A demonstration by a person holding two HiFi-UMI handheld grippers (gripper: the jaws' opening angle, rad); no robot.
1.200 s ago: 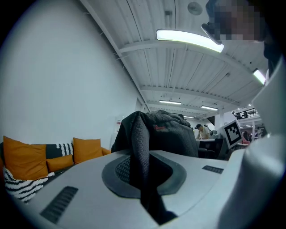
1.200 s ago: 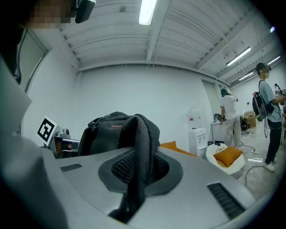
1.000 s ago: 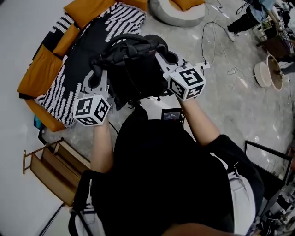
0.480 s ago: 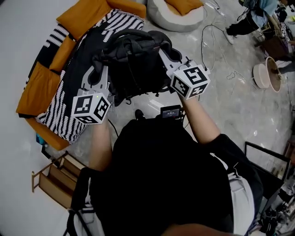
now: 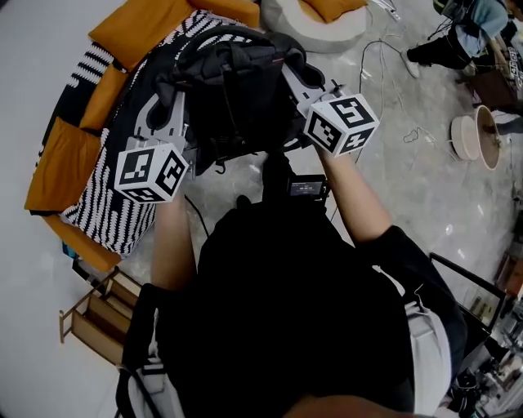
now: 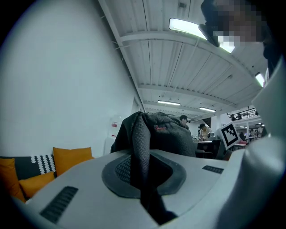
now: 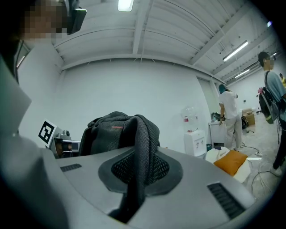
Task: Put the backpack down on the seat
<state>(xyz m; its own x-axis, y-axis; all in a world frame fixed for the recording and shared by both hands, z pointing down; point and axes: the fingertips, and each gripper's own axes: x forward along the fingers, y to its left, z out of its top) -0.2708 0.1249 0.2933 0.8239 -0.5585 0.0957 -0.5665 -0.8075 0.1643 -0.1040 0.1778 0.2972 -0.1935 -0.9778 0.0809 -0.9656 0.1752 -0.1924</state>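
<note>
A black backpack (image 5: pixel 233 90) hangs in the air between my two grippers, above the front edge of the seat, a sofa (image 5: pixel 90 192) with a black-and-white striped cover and orange cushions. My left gripper (image 5: pixel 167 110) is shut on a mesh shoulder strap (image 6: pixel 140 143) at the pack's left side. On the pack's right side, my right gripper (image 5: pixel 298 82) is shut on the other mesh strap (image 7: pixel 144 134). Each gripper view shows the backpack body (image 6: pixel 172 136) (image 7: pixel 109 132) just beyond the jaws, with the strap pinched between the pads.
A white beanbag (image 5: pixel 315 24) with an orange cushion lies beyond the sofa. Cables (image 5: pixel 380 61) run over the shiny floor on the right, near a round bowl-like stand (image 5: pixel 470 135). A wooden rack (image 5: pixel 94 322) stands at the lower left. A water dispenser (image 7: pixel 195 136) and people (image 7: pixel 230 114) stand farther off.
Both grippers have carried the backpack forward and a little left, farther over the striped sofa. Both grips on the straps are unchanged.
</note>
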